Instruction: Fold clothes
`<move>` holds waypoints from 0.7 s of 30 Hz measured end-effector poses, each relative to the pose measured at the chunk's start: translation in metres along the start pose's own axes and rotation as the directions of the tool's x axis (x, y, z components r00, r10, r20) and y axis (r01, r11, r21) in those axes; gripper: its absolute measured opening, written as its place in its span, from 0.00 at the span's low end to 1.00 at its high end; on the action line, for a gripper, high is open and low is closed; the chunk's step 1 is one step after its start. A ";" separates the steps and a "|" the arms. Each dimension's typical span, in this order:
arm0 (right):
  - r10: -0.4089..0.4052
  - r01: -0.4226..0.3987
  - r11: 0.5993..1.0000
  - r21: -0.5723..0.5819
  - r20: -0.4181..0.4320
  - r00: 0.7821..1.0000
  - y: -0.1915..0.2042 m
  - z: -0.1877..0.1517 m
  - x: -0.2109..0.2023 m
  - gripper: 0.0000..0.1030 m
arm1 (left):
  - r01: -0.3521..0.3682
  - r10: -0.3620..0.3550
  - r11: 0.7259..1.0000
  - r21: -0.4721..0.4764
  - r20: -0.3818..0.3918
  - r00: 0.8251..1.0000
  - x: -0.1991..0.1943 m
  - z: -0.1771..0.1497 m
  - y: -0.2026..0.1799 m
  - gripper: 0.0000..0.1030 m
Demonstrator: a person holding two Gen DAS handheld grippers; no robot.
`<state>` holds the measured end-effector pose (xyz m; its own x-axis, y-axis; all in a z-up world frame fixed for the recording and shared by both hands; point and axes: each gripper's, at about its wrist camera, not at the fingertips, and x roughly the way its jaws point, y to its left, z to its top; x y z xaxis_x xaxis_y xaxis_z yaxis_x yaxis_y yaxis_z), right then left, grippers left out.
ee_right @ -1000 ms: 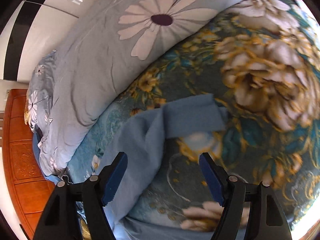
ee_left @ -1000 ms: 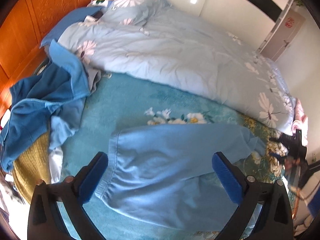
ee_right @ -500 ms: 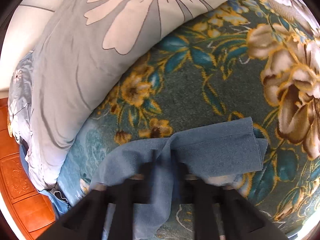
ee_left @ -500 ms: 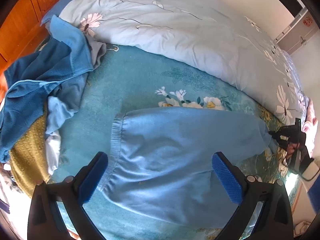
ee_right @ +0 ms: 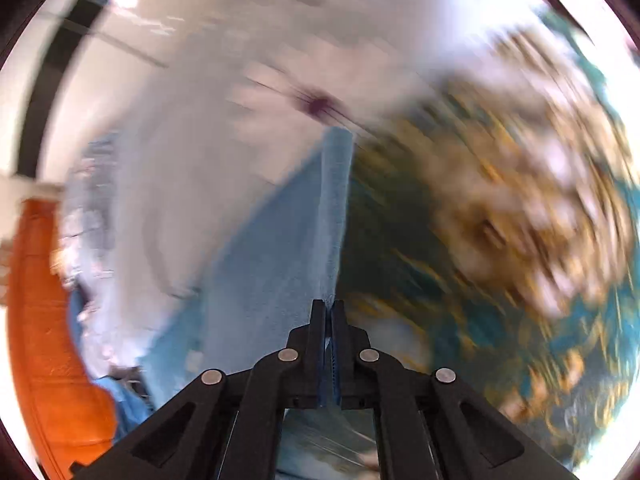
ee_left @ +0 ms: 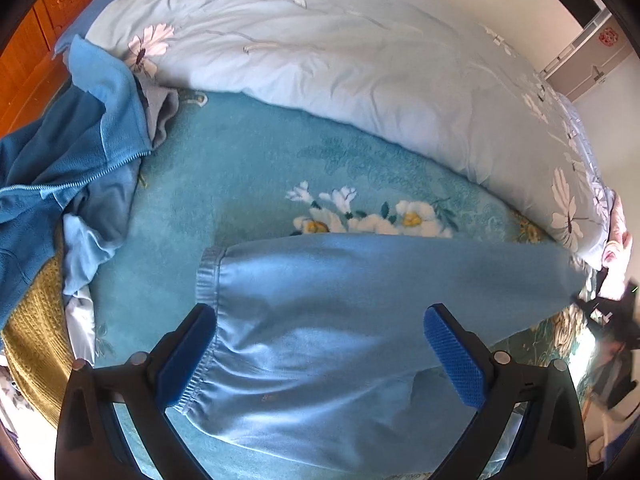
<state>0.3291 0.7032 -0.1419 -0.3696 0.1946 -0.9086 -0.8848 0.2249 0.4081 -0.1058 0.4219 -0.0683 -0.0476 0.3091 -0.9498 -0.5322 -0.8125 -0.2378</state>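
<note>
Trousers (ee_left: 360, 320) lay flat on the teal blanket (ee_left: 240, 168) of the bed, waistband toward the clothes pile (ee_left: 72, 152). Left gripper (ee_left: 320, 344) hovered over the waistband end, fingers (ee_left: 188, 356) wide apart, nothing between them. Right gripper (ee_right: 329, 320) had its fingers clamped on the trouser hem, cloth stretched away from it; view heavily blurred. Duvet (ee_left: 360, 60) lay beyond.

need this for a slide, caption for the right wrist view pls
Right gripper shut on the hem of light blue trousers, over a floral bedspread, motion-blurred.
</note>
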 end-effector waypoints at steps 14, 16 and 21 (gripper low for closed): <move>-0.221 0.219 0.971 -0.101 -0.016 0.975 -0.042 -0.024 0.006 0.16 | -0.106 0.123 0.984 0.141 -0.120 0.985 0.060 0.015 0.041 1.00; -0.259 0.245 0.923 -0.295 -0.009 0.966 -0.014 -0.018 0.011 0.28 | -0.109 0.138 0.974 0.196 -0.138 0.981 0.072 0.020 0.045 1.00; -0.308 0.194 0.649 -0.735 -0.020 0.951 0.069 -0.019 0.047 0.45 | -0.071 0.158 0.920 0.385 -0.199 0.967 0.096 0.032 0.040 1.00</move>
<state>0.2457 0.7092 -0.1579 -0.0849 0.0963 -0.9917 -0.8551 -0.5179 0.0230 -0.1589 0.4350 -0.1628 0.0376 0.0723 -0.9967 -0.8120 -0.5791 -0.0726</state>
